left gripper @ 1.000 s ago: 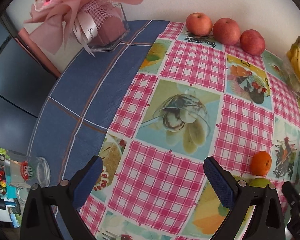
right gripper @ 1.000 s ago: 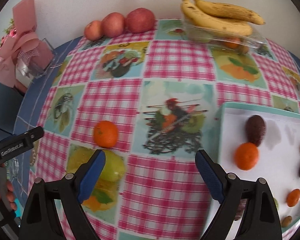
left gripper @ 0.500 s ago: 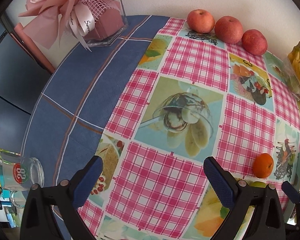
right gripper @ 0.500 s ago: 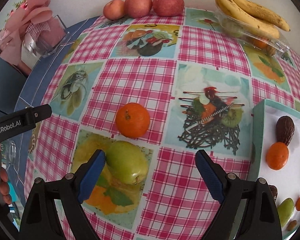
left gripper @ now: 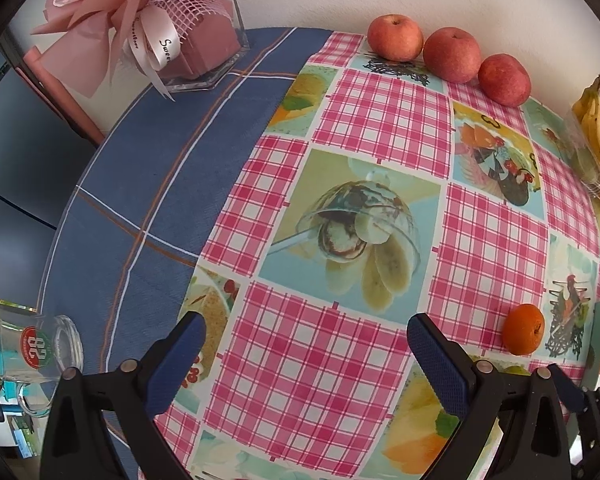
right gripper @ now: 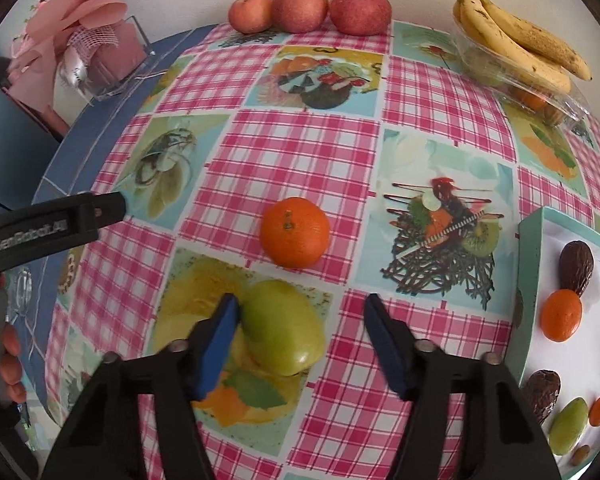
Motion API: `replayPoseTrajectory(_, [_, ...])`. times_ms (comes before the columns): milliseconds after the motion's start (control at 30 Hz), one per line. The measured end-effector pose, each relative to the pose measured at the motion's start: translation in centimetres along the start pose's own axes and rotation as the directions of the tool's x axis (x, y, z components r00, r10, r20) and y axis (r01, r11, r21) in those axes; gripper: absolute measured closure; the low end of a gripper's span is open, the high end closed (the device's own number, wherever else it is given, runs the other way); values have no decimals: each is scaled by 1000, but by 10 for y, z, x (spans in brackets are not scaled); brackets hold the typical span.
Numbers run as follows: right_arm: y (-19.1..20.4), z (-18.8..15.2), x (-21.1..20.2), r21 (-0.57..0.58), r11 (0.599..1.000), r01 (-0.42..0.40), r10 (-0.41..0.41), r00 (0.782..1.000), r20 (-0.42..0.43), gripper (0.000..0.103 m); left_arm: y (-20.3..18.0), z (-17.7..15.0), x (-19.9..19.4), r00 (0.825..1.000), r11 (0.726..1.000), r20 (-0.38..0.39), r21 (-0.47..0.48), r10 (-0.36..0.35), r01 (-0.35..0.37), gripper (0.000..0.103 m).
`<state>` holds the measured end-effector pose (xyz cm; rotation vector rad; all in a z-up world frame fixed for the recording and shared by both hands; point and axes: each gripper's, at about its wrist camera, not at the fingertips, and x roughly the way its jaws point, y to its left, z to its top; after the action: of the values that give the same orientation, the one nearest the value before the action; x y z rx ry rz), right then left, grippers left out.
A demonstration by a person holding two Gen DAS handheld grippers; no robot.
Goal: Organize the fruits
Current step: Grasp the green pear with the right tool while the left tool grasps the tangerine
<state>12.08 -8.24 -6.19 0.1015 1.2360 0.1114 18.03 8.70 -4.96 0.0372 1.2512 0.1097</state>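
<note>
Right now my right gripper (right gripper: 300,312) hangs low over the checked surface (right gripper: 300,152) with its jaws spread around the green fruit (right gripper: 284,328); the left blue pad (right gripper: 220,336) sits against the fruit's left side, while the other pad stands apart on the far side. Just beyond the green fruit lies a tangerine (right gripper: 295,232), close but not touching it. Farther beyond the tangerine, three red apples (right gripper: 300,8) line up against the wall, with the bananas (right gripper: 520,40) lying on a clear container to their right. To the right of the tangerine is the teal-rimmed tray (right gripper: 530,280), holding small fruits and dark pieces. My left gripper (left gripper: 306,348) hovers left of the tangerine, jaws wide apart with nothing between them, near a glass mug (left gripper: 32,344).
</note>
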Motion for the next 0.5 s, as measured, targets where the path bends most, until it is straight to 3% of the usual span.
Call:
replayPoseTrajectory(133, [4,-3,-1,-6,1000,-17,17,1000,-14,57,-6,-2,2,1000,1000,-5,10,-17,17,1])
replayPoseTrajectory(367, [-1,-3,-3,4,999,-40,40,999,-17,58,-14,-5,6,999,999,-17,21,-37,37,1])
replayPoseTrajectory(500, [-21,-2,-15,57,998,-11,11,1000,8,58,-17,-6,8,998,998,-26,20,-58,58,1])
